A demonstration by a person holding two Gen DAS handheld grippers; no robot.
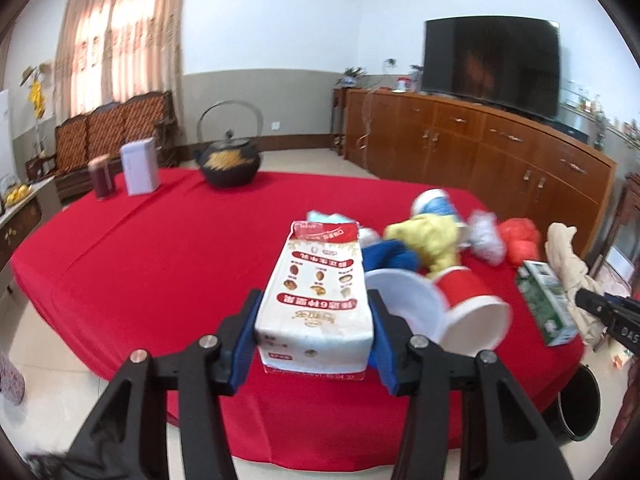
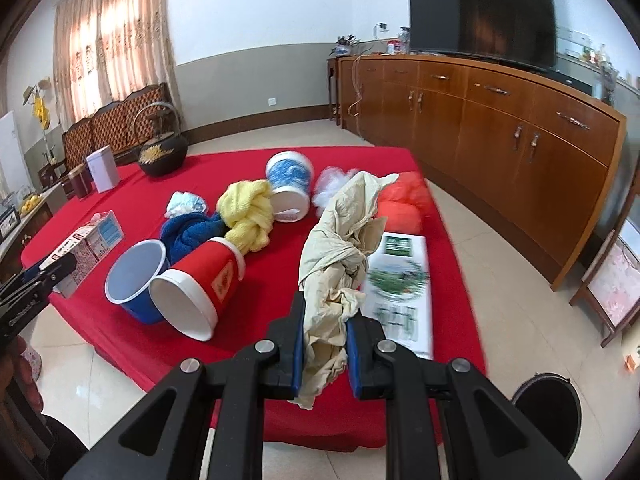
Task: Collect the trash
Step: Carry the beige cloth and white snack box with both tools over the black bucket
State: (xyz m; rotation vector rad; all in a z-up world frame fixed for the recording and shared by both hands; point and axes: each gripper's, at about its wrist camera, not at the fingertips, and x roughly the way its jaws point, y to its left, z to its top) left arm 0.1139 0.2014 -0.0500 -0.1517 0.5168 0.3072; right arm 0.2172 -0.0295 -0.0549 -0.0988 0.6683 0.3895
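Though clamped in the left gripper (image 1: pixel 315 334), carton (image 1: pixel 318 300) lengthwise away; right gripper (image 2: pixel 323 342) pinching cloth (image 2: pixel 340 248).

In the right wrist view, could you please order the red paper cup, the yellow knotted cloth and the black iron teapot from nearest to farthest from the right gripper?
1. Red paper cup, lying left of the right gripper.
2. Yellow knotted cloth, mid-table behind it.
3. Black iron teapot, far left edge.

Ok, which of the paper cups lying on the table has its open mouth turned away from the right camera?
The blue-and-white patterned cup behind the yellow cloth: it shows its closed base, while the red cup and plain blue cup show open mouths.
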